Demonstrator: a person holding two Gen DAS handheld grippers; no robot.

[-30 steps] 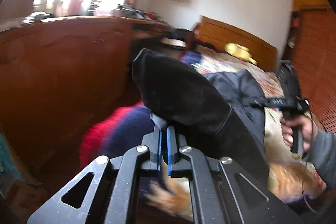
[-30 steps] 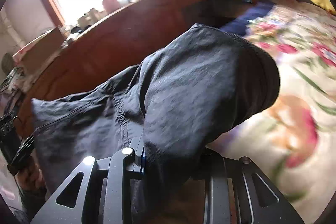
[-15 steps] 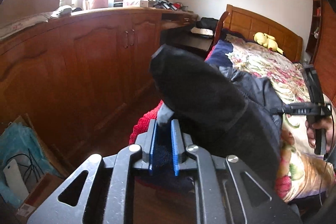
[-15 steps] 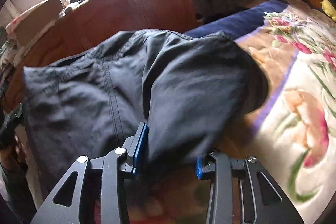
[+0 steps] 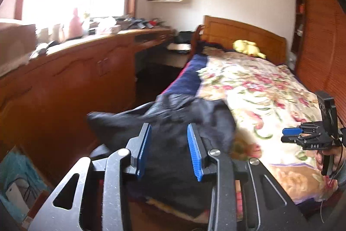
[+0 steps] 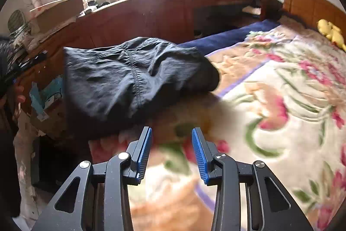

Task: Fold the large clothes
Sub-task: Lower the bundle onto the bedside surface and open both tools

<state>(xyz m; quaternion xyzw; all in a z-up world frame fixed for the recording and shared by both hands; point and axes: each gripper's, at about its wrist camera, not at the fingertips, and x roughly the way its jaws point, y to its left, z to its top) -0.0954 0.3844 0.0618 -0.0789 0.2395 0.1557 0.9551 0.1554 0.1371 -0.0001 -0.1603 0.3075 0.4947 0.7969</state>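
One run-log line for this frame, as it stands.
left gripper: open, over garment | right gripper: open, over blanket | dark garment: lying bunched at bed edge, ungripped | floral blanket: beneath

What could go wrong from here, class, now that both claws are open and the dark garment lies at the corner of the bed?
1. The dark garment lies bunched at the edge of the floral bedspread, one corner past it, so it may slide to the floor.
2. Its wrinkles could get folded in unless smoothed.
3. The open left claw, close over the cloth, could snag it; the right claw is clear of it.
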